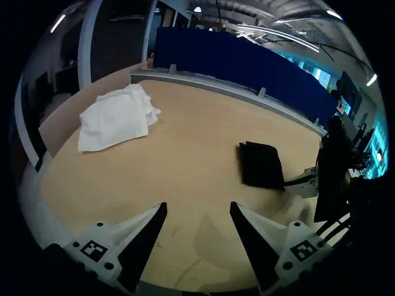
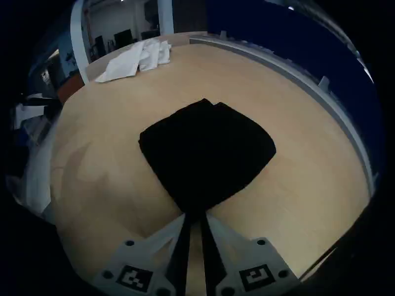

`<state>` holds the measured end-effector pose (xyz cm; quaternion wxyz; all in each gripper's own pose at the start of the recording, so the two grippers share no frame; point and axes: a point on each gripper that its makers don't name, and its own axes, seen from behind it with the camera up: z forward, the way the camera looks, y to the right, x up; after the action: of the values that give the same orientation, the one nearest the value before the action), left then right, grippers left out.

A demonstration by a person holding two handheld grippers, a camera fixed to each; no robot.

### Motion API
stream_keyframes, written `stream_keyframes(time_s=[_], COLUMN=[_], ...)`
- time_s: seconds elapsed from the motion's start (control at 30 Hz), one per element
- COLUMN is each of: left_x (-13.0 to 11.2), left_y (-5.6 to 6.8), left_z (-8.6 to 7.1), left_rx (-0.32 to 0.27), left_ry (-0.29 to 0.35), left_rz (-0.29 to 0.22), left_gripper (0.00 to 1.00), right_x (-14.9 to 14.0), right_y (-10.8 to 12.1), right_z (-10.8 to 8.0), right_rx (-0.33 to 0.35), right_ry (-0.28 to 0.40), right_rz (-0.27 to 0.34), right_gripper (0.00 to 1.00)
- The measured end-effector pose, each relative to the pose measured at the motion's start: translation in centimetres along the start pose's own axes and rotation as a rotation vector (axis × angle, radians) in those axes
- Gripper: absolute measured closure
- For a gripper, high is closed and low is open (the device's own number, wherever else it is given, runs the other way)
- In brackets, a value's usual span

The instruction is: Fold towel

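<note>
- Light wood table [image 1: 197,128] is running back to a blue partition [image 1: 247,64], with office clutter sitting beyond it.
- Pretty sure the black towel [image 2: 207,148] is lying folded flat around the middle of the table, while a white towel pile [image 2: 136,59] is sitting well apart at the far edge.
- Over on the right, the right gripper [image 2: 194,222] is pinching the black towel's near corner, fingers squeezed nearly together on it.
- Meanwhile the left gripper [image 1: 197,222] is hovering over bare wood with its fingers spread wide, gripping nothing.

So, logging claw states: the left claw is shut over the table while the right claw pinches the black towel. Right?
No: the left claw is open, fingers spread over the table, as the left gripper view shows. The right claw does pinch the black towel.
</note>
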<state>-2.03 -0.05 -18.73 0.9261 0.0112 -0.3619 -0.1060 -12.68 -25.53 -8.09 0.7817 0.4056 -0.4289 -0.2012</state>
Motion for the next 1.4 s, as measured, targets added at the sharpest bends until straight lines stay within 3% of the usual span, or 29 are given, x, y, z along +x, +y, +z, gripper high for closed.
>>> stream_keyframes(time_s=[0.23,0.53,1.0,1.4], left_x=[0.2,0.8,2.5,3.3], left_y=[0.1,0.4,0.8,1.8], left_z=[0.3,0.2,-0.1,-0.5], left_rx=[-0.001,-0.009,-0.022,-0.044], left_ry=[-0.001,0.002,0.029,0.05], left_rz=[0.004,0.014,0.026,0.038], left_gripper=[0.06,0.06,0.06,0.06], right_x=[0.6,3.8,11.4,15.4], right_y=[0.6,1.7,3.7,6.1], right_z=[-0.5,-2.6,-8.5,-13.9], right_rx=[-0.006,-0.02,-0.075,-0.142], right_ry=[0.007,0.083,0.233,0.324], right_rz=[0.002,0.009,-0.017,-0.023], right_gripper=[0.9,0.92,0.92,0.93])
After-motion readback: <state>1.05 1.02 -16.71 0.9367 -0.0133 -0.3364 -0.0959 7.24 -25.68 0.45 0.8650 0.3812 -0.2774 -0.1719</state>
